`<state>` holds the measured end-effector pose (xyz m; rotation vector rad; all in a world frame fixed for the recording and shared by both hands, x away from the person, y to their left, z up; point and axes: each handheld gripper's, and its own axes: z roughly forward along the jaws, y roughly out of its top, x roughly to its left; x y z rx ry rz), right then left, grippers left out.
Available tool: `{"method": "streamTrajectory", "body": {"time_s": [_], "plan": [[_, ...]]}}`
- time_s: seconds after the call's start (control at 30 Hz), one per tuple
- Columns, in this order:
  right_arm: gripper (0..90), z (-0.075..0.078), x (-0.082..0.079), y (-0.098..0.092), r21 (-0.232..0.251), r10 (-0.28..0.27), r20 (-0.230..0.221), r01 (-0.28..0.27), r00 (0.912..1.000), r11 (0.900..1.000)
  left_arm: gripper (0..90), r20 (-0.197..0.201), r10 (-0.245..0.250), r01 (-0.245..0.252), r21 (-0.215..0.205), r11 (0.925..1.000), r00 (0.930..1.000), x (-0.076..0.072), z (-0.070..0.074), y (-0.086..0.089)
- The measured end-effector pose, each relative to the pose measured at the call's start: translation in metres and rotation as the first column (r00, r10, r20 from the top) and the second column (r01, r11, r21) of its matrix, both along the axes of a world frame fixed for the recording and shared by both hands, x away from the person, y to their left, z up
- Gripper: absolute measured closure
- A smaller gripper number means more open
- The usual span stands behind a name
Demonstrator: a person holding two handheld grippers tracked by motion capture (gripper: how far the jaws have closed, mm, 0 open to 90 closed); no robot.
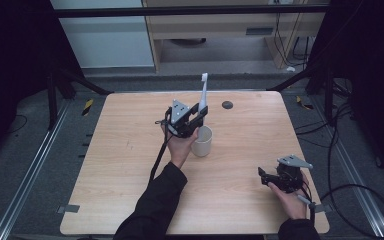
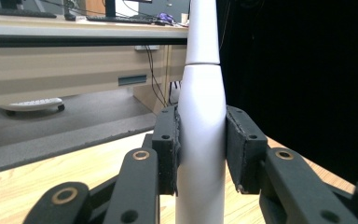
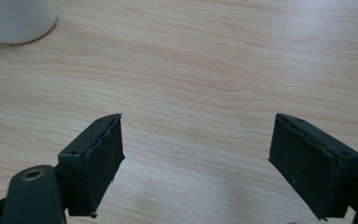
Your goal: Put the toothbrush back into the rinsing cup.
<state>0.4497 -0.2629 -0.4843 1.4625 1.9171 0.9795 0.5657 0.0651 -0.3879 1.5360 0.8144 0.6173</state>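
The left gripper (image 1: 200, 114) is clamping a white plastic electric toothbrush (image 1: 203, 95) upright, just above the white cylindrical cup (image 1: 202, 141) standing mid-table. The right gripper (image 1: 265, 178) is resting at the light wooden table's (image 1: 250, 135) near right, jaws spread wide with nothing between them.

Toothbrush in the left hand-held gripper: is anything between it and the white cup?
Nothing visible. The left hand-held gripper holds the toothbrush upright directly above the open white cup; the cup's mouth looks unobstructed. The right hand-held gripper rests open, well aside.
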Motion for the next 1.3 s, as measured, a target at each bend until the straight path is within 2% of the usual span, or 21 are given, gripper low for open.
{"method": "streamTrajectory", "body": {"time_s": [0.63,0.97,1.3], "plan": [[17.5,-0.001,0.000,0.001,-0.001,-0.002,-0.010,0.002,0.9999,1.000,66.6,-0.045,0.013,-0.011,0.028,0.9995,0.9989,-0.004,-0.029,0.002],[17.6,-0.001,0.000,0.001,-0.006,-0.004,-0.014,0.003,0.9999,1.000,66.5,-0.073,0.011,-0.007,0.060,0.9982,0.9973,-0.009,-0.046,0.000],[17.5,-0.001,0.001,0.000,-0.014,-0.005,-0.015,0.004,0.9999,1.000,66.4,-0.097,0.013,-0.005,0.082,0.9966,0.9952,-0.010,-0.053,0.001]]}}
